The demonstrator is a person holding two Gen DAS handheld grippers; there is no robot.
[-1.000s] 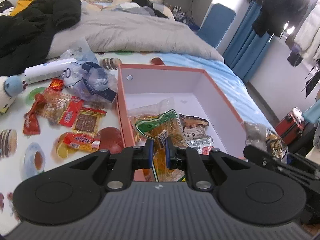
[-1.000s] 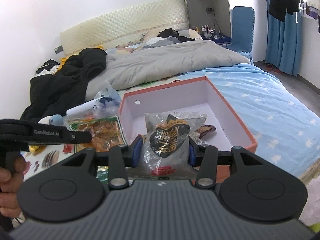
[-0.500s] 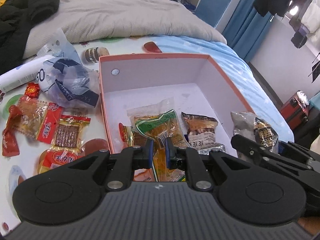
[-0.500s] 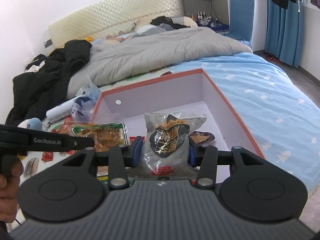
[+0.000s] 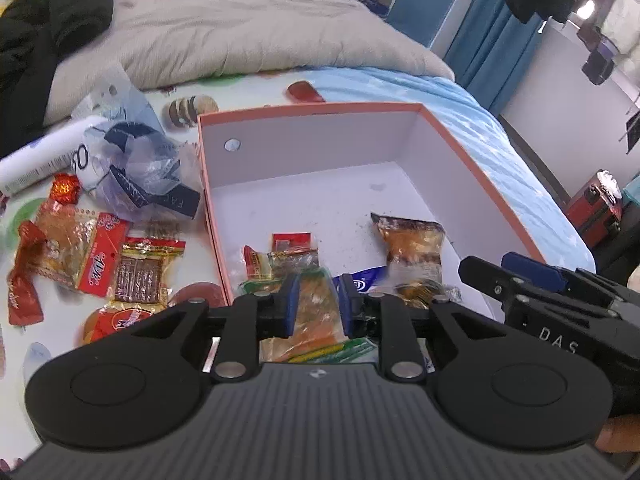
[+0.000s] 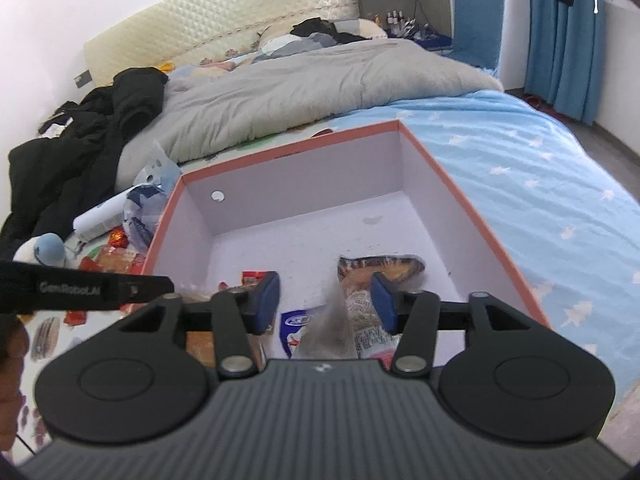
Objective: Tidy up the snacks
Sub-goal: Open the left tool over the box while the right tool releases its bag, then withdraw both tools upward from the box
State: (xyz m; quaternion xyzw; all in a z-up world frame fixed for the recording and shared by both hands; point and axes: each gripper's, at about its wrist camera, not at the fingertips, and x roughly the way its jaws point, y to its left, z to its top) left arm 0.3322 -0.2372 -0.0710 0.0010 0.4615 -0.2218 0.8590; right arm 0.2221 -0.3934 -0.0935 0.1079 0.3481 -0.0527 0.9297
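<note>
An orange-rimmed white box (image 5: 472, 168) (image 6: 452, 184) sits on the bed and holds several snack packets. My left gripper (image 5: 318, 306) is open over the box's near end, and an orange and green snack bag (image 5: 316, 312) lies loose between and below its fingers. My right gripper (image 6: 326, 306) is open too, and a grey snack bag (image 6: 340, 328) drops blurred between its fingers. A brown pastry packet (image 5: 412, 244) (image 6: 380, 268) lies in the box.
Several loose red and orange snack packets (image 5: 100, 256) lie on the bed left of the box, next to a crumpled plastic bag (image 5: 136, 168) and a white tube (image 5: 36, 160). A grey duvet (image 5: 240, 36) and black clothes (image 6: 80, 152) lie behind.
Both grippers have opened over the box. The left let go of the orange and green bag; the right released the grey bag, which is falling into the box.
</note>
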